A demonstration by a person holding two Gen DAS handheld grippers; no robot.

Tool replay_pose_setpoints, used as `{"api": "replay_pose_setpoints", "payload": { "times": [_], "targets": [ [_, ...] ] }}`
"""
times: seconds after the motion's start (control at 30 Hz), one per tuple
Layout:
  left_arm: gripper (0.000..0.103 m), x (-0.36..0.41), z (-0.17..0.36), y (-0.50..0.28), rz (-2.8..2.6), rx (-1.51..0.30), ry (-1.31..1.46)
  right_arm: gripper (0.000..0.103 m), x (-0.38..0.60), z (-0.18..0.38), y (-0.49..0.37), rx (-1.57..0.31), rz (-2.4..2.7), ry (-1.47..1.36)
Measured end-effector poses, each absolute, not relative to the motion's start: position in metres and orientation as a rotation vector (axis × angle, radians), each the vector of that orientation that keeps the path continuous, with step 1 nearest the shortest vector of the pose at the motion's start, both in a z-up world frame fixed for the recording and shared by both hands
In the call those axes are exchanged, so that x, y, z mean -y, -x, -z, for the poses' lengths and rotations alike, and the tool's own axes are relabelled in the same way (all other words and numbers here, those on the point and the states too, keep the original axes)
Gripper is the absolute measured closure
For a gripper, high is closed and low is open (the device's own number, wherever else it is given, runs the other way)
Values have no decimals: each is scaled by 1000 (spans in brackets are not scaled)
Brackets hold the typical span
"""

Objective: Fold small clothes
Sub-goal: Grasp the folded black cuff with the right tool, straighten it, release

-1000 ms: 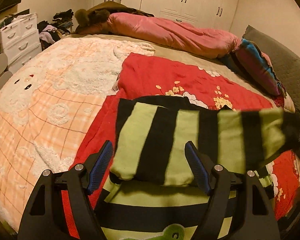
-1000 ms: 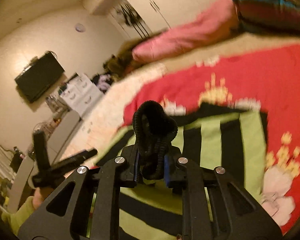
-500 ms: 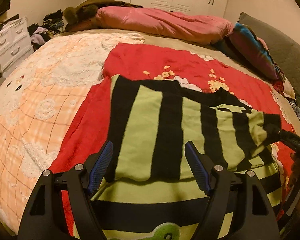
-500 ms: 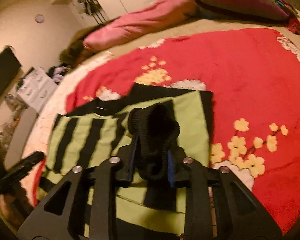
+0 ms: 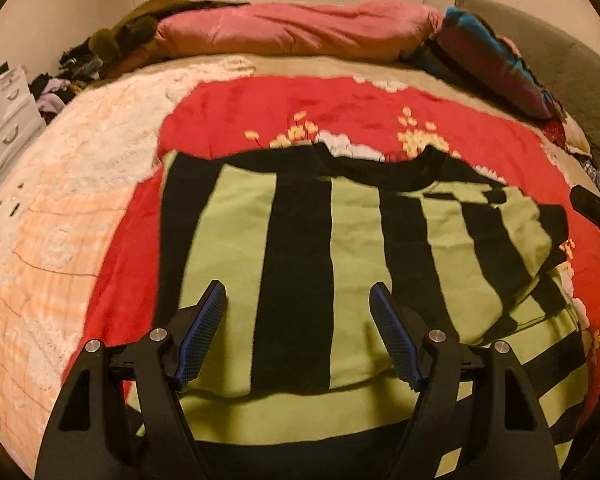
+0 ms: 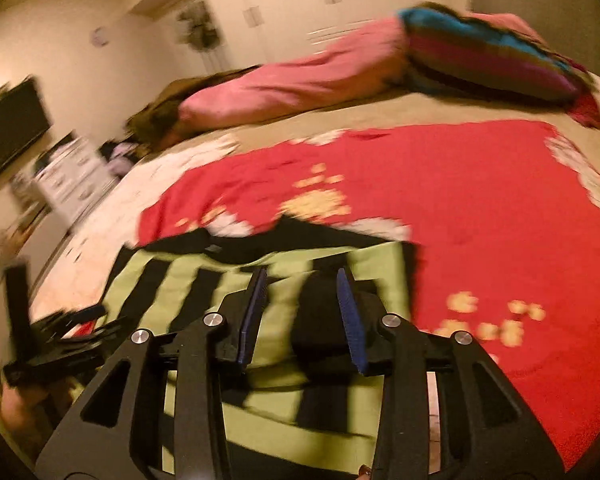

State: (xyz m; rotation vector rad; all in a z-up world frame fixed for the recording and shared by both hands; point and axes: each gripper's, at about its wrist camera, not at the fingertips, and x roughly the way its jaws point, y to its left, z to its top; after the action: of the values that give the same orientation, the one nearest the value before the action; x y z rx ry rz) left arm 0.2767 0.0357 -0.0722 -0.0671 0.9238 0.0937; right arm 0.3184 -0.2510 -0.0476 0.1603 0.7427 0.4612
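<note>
Bedroom clutter frames the scene: white wardrobes at the back, a pink duvet [image 5: 296, 30] bunched along the far side of the bed [image 5: 60, 184], and a red flowered blanket [image 5: 284, 116] spread over its middle. On that blanket lies the green-and-black striped sweater [image 5: 300, 248], with a sleeve or side panel laid across its body, so the stripes of the top layer run crosswise to those of the layer beneath. The left tongs [image 5: 298, 332] hover low over the near edge of that folded layer, spread wide and gripping nothing. The right tongs [image 6: 302, 314] are also parted, the blue pads clear of the cloth between them, so they appear released; that view is blurred, and any light contact with the fabric cannot be ruled out. The step in hand looks like settling this fold before the next one. To do it well, the person would best press the top layer flat and square its edge with the body's side. Each tong should then pinch a corner cleanly through one intended layer only, since the loose knit could drag and skew the stripes
</note>
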Motion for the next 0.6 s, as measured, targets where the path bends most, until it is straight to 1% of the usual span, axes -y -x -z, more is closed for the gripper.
{"api": "replay_pose_setpoints", "payload": {
  "times": [0.1, 0.27, 0.33, 0.43, 0.5, 0.6],
  "targets": [
    [25, -36, 81, -280, -99, -943, 64, 74, 236, 62, -325, -812, -460, -120],
    [25, -37, 91, -283, -108, -962, 51, 74, 242, 97, -341, -960, -336, -78],
    [25, -40, 94, -284, -105, -964, 66, 74, 244, 100, -344, -965, -337, -108],
    [25, -39, 95, -283, -102, -959, 55, 73, 240, 101, -341, -956, -336, -83],
    [25, -39, 95, -282, -101, -957, 52, 68, 241, 103, -340, -954, -346, -102],
    [25, -40, 95, -281, -99, -956, 65, 65, 241, 102, -339, -950, -355, -110]
  ]
}}
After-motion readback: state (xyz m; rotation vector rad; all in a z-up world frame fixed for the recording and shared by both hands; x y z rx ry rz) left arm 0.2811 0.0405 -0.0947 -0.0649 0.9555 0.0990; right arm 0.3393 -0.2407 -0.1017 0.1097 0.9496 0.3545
